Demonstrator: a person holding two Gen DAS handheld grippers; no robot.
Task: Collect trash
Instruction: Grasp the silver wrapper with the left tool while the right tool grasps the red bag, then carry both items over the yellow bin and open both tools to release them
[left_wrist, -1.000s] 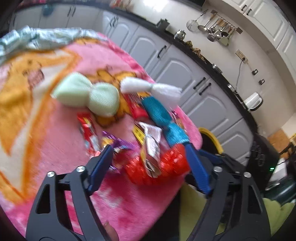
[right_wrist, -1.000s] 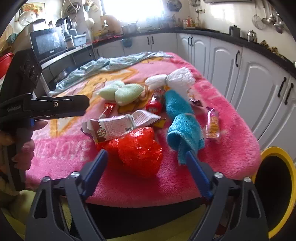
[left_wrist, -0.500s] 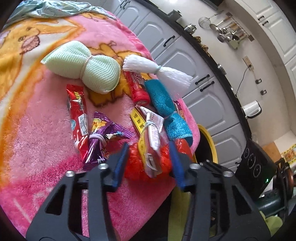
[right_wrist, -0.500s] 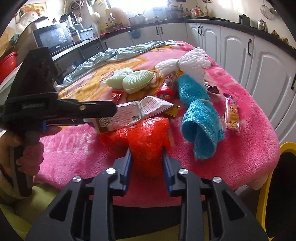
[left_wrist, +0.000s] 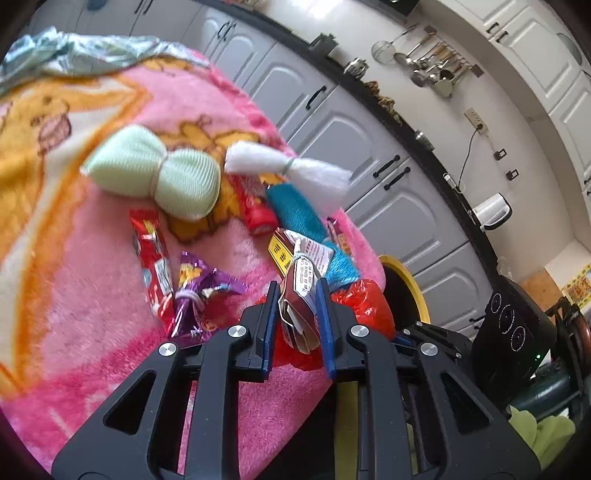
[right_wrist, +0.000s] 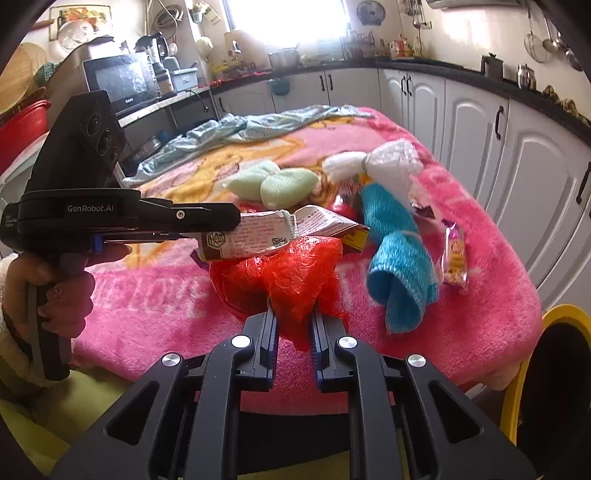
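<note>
My left gripper (left_wrist: 295, 295) is shut on a brown and white snack wrapper (left_wrist: 301, 295) and holds it just above the pink blanket (left_wrist: 92, 314). The same wrapper (right_wrist: 258, 232) shows in the right wrist view, with the left gripper's body (right_wrist: 122, 218) coming in from the left. My right gripper (right_wrist: 293, 314) is shut on a crumpled red plastic bag (right_wrist: 291, 273), which lies under the wrapper near the blanket's front edge. The red bag (left_wrist: 365, 306) also shows beyond the left fingers.
A yellow-rimmed bin (right_wrist: 554, 369) stands below the table's right front corner. On the blanket lie a rolled blue cloth (right_wrist: 399, 266), a green pouf (right_wrist: 280, 184), a white pouf (right_wrist: 384, 162), a purple wrapper (left_wrist: 199, 291), red wrappers (left_wrist: 155, 254) and a small snack packet (right_wrist: 456, 254).
Both grippers went from wide open to shut. The left closed on the snack wrapper and the right closed on the red bag.
</note>
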